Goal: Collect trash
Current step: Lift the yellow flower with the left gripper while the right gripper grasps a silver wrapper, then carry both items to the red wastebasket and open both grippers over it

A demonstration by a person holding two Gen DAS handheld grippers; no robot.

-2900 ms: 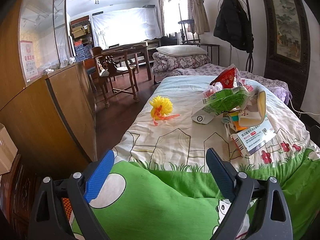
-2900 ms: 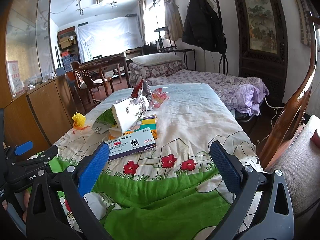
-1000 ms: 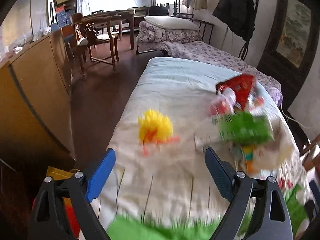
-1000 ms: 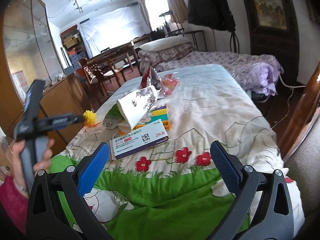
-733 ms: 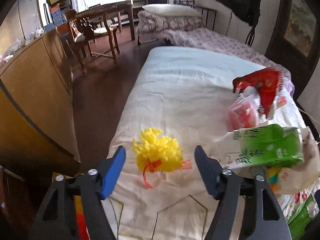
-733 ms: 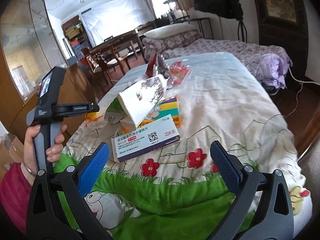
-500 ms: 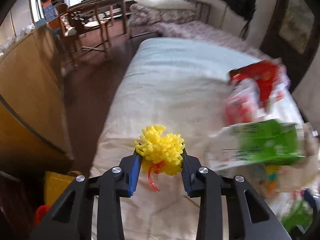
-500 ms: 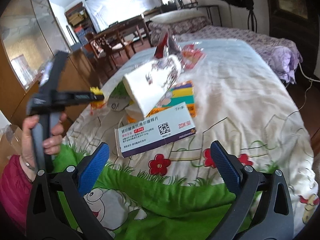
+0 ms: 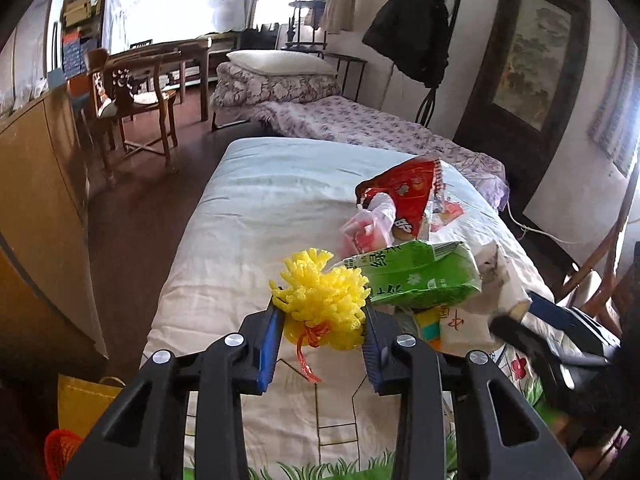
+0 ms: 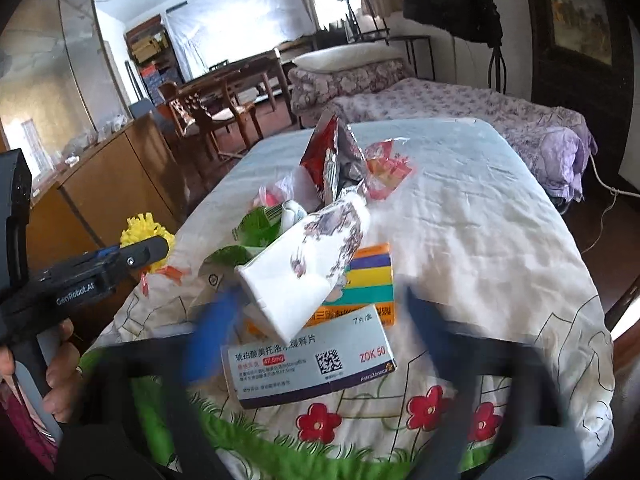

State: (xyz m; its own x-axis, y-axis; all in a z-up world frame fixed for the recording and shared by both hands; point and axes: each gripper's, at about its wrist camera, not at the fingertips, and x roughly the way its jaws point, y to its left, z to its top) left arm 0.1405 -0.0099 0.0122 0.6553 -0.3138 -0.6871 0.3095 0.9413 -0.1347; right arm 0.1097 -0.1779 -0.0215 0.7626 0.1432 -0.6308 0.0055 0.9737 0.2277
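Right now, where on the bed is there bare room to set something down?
Free: the pale blue far end of the bed, beyond the red snack bag, and the right side past the medicine box. Crowded: the middle pile around the green pack. The left gripper grips the yellow pom-pom.

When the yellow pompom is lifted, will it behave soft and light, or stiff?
Probably soft: the yellow pompom bulges above the left gripper pads clamping it. Likely light, being all thin frilly strands. Its orange ribbon hangs loose, so it may dangle and snag.
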